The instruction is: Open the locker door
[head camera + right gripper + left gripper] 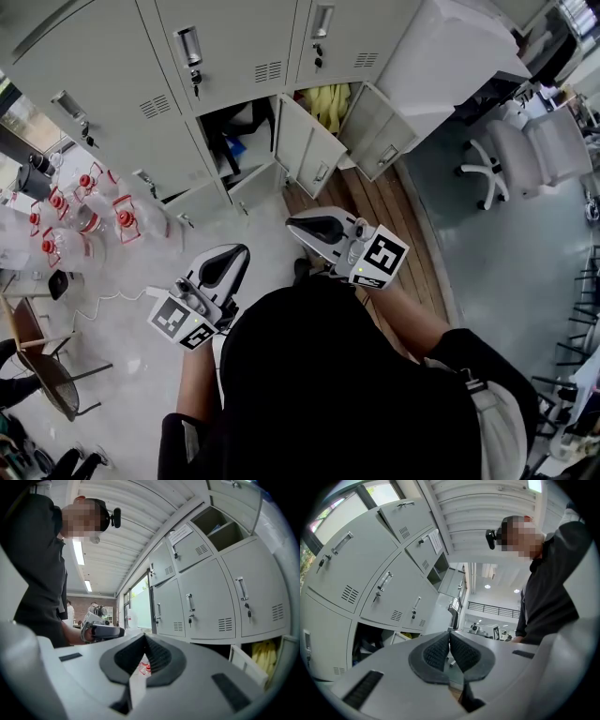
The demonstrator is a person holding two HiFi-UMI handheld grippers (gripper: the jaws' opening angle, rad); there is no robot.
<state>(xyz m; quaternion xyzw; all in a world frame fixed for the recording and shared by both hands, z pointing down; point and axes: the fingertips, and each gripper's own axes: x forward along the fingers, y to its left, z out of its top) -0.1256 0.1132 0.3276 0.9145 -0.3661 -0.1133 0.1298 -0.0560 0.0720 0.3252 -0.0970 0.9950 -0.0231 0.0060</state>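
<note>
The left gripper (450, 638) and the right gripper (144, 640) hang pinched closed and empty, well back from the locker bank (234, 56), probably because its lower locker door (307, 142) already stands open.

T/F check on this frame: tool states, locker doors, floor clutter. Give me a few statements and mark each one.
1. The left tool and right tool are both shut, with nothing between their jaws. True.
2. The right tool is clamped on a locker handle. False: it is held in the air, clear of the lockers.
3. Lower locker doors stand open, and something yellow shows in one compartment. True.
4. The red-capped bottles stand beside the white office chair. False: the bottles are at the head view's left, and the chair is far off at its right.
</note>
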